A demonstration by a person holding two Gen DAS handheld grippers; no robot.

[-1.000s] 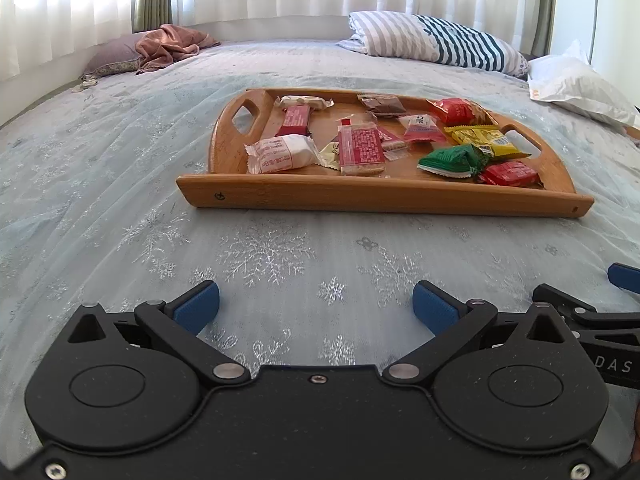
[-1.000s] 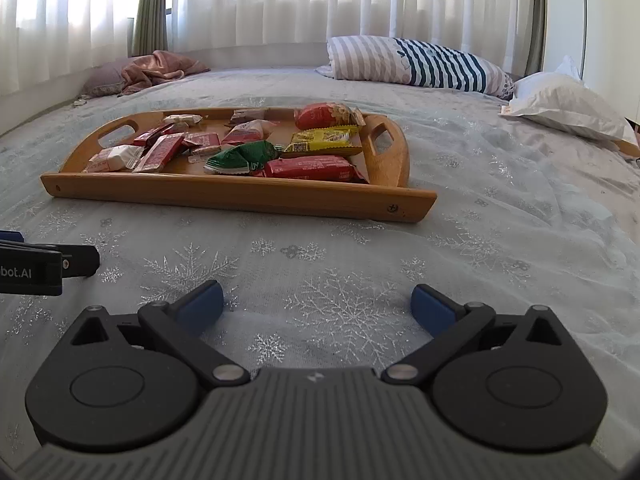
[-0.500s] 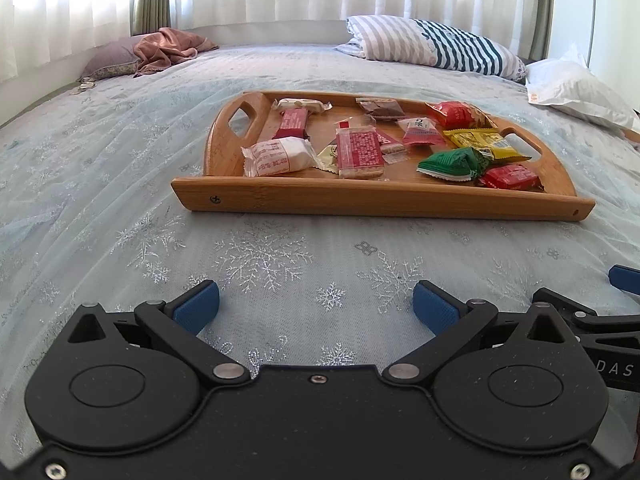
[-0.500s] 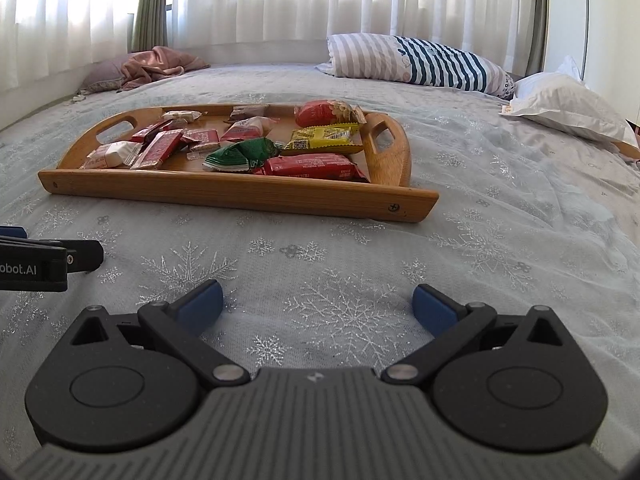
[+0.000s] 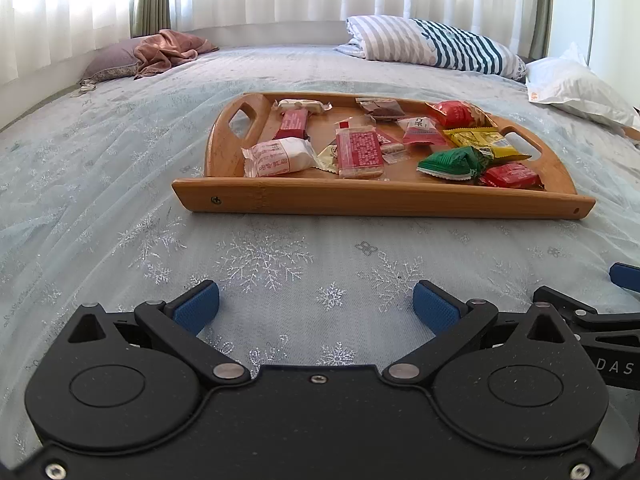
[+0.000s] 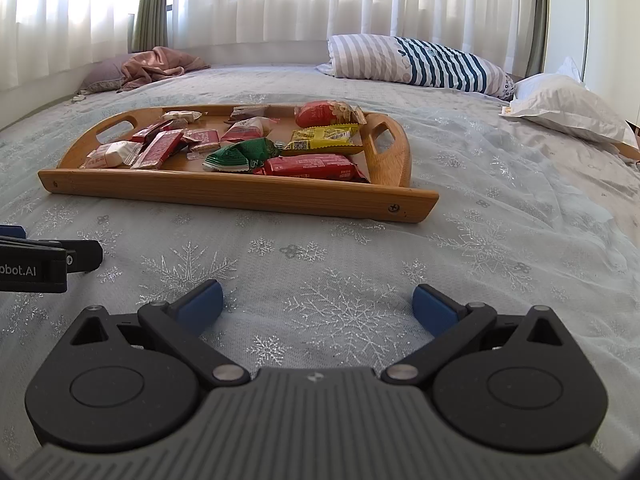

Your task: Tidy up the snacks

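On the snowflake-print bedspread (image 5: 160, 152) both black grippers w/ blue pads, left (image 5: 316, 304) & right (image 6: 318, 300), hang wide apart & empty, having crept a bit closer to the oval bamboo tray (image 5: 384, 202) w/ wrapped snacks (image 5: 358, 152) piled loose inside, so prob lining up for a pick, or maybe backing off, can't tell.

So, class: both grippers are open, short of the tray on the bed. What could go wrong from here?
1. The wooden tray sits on a soft bedspread; pressing down may tip it.
2. The green packet overlaps the long red packet, so grabbing one may drag the other.
3. The left gripper and right gripper sit close together and might collide.
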